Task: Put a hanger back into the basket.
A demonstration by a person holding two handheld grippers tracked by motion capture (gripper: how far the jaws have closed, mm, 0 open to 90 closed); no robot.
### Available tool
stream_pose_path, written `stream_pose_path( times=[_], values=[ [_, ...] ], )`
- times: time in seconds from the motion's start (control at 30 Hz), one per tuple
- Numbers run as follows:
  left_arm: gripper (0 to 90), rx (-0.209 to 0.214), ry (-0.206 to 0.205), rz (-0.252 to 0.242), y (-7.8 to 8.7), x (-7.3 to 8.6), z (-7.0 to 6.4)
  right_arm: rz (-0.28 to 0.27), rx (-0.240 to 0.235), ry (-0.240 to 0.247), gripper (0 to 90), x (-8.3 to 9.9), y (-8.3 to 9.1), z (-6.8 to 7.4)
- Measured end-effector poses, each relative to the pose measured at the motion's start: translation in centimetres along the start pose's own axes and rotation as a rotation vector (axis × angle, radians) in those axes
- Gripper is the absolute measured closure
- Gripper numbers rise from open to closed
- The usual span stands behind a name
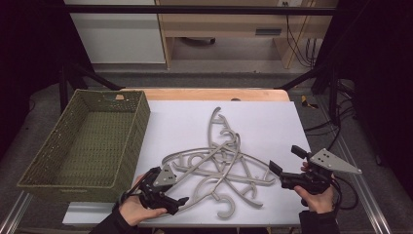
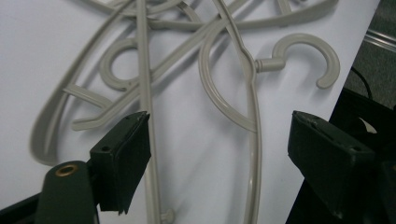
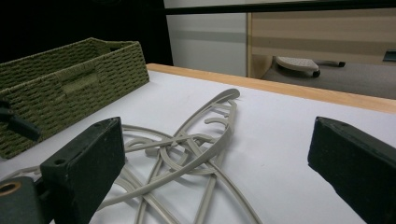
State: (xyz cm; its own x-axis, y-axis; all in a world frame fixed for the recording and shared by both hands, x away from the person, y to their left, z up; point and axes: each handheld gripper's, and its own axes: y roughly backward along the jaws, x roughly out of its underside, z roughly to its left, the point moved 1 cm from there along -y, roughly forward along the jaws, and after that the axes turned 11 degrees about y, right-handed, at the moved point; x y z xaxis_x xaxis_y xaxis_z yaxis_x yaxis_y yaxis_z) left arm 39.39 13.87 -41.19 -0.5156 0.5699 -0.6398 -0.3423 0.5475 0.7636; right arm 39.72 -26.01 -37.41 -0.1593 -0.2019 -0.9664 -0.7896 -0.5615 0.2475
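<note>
High view: tangled grey plastic hangers (image 1: 219, 163) are seen mid-table beside the basket (image 1: 87, 141); left gripper (image 1: 168, 197) and right gripper (image 1: 282, 163) gape wide. Left gripper view: a thin bar (image 2: 148, 116), judged light, stiff and slippery, is best pinched. Right gripper view: jaws wide, nothing held.
</note>
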Motion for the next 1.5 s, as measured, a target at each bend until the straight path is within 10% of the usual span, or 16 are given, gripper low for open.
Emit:
stream_pose_path(
  times=[0.6, 1.5],
  values=[
    [49.5, 0.057, -0.054, 0.176, -4.5, 0.5, -1.4, 0.015, -0.005, -0.004, 4.1, 0.1, -0.1, 0.0],
    [80.2, 0.025, -0.074, 0.272, -6.2, 0.5, -1.9, 0.029, -0.01, 0.004, 3.9, 0.3, -0.5, 0.1]
  ],
)
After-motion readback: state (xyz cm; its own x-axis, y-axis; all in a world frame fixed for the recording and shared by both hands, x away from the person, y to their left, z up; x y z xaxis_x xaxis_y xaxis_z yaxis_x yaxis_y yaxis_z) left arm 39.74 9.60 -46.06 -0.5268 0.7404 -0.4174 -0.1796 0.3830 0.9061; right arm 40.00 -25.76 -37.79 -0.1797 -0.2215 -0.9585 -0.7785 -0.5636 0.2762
